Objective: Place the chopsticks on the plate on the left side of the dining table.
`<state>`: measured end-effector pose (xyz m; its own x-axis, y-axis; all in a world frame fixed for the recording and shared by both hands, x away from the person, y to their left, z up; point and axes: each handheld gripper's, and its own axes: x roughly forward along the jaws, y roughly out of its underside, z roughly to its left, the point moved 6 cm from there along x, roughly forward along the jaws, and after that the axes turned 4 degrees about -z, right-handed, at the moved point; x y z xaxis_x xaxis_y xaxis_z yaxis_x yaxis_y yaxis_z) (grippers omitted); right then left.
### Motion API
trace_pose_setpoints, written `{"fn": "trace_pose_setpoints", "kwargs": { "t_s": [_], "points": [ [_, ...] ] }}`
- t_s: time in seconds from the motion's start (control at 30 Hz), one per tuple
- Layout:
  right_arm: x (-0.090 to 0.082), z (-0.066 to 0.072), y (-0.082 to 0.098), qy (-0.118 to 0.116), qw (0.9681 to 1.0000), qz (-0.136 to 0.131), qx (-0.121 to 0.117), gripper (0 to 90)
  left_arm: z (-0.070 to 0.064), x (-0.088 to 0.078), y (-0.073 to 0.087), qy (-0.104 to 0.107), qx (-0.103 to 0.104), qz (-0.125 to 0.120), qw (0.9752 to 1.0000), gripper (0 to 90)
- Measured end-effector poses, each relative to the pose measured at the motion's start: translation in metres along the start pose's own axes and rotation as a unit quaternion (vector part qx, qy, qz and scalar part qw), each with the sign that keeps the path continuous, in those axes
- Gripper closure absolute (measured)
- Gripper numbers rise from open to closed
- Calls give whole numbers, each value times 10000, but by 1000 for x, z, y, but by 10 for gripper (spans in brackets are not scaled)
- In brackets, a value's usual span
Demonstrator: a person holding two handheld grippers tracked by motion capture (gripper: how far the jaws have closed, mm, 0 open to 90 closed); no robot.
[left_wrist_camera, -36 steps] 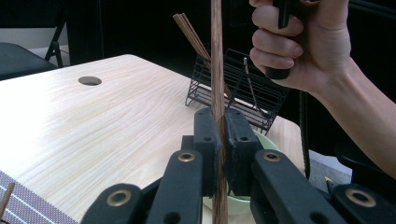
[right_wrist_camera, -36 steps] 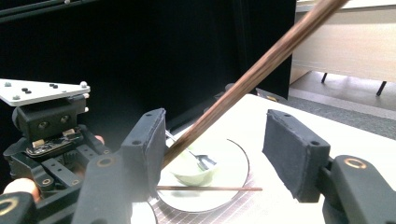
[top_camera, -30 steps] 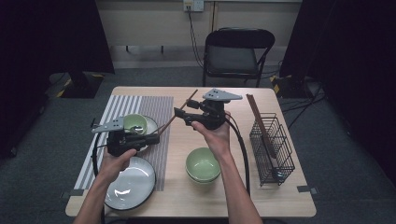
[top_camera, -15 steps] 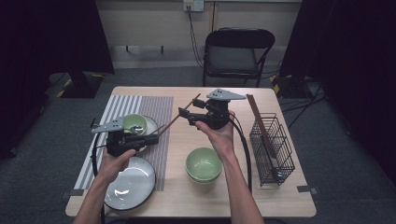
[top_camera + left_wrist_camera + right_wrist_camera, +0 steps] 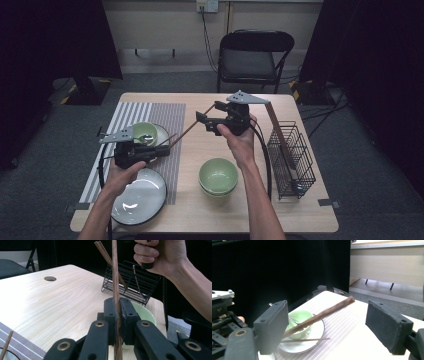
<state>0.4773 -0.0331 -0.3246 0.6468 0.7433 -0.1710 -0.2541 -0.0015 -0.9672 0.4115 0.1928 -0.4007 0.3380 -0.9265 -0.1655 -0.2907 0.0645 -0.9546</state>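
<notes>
Your left gripper [image 5: 117, 315] is clamped on the chopstick [image 5: 190, 129], a light, stiff, slick wooden rod slanting above the table [image 5: 200, 210] toward your right gripper [image 5: 329, 322], whose jaws have just been opening around its far end, apparently untouched; regrip near mid-length.

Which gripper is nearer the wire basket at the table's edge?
Right. The right gripper hovers mid-table, just beside the wire basket, jaws open around the chopstick. The left gripper, shut on that chopstick, sits across the table over the striped mat.
</notes>
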Motion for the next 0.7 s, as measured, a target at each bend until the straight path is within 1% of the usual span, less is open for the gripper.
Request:
{"fn": "trace_pose_setpoints", "kwargs": {
  "t_s": [0.03,0.07,0.17,0.23,0.3,0.57,0.63,0.7],
  "points": [
    [0,-1,0,60,10000,17,-3,194,0,-1,0,-1,-23,-30,10000,850],
    [0,-2,1,114,9999,34,-26,194,0,-1,-1,-18,-2,-33,10000,850],
    [1,-5,2,180,9998,94,-32,190,0,-2,-1,-24,-6,-9,10000,850],
    [1,-5,3,186,9998,107,-44,189,0,-3,-1,-20,-34,-33,10000,850],
    [0,-7,5,222,9996,145,-47,190,1,-3,-1,-38,-22,-35,10000,850],
    [0,-9,9,244,9996,159,-25,190,1,-4,-2,-41,-31,-73,10000,851],
    [0,-10,10,258,9995,170,-11,190,1,-5,-2,-48,-4,-70,10000,851],
    [0,-10,11,250,9995,167,-13,191,1,-5,-2,-46,-40,-89,9999,851]
  ]
}}
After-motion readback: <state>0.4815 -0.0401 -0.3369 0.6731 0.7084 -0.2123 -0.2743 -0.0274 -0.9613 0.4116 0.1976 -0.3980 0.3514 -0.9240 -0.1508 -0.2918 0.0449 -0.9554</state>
